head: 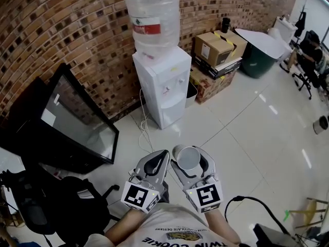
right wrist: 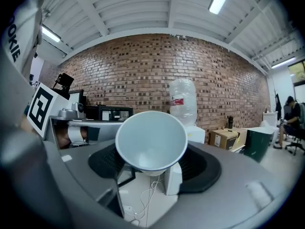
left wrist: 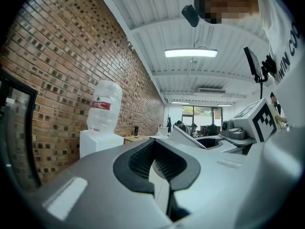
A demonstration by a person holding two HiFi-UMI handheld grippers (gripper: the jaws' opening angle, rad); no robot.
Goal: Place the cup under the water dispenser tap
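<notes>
A white water dispenser (head: 164, 89) with a clear bottle (head: 153, 17) on top stands against the brick wall, across the tiled floor from me. Its taps (head: 167, 89) sit above a recess in its front. My right gripper (head: 190, 154) is shut on a white paper cup (head: 188, 157), which stands upright with its mouth open upward. The right gripper view shows the cup (right wrist: 151, 140) between the black pads, with the dispenser (right wrist: 195, 133) behind it. My left gripper (head: 163, 155) is shut and empty, close beside the right one. In its own view the dispenser (left wrist: 97, 142) is ahead at left.
A large black screen (head: 77, 122) leans by the wall at left. Cardboard boxes (head: 218, 48) and a green bin (head: 257, 60) stand right of the dispenser. White cables (head: 146, 133) trail on the floor before it. A black chair (head: 46, 205) is at lower left, and a seated person (head: 308, 50) is far right.
</notes>
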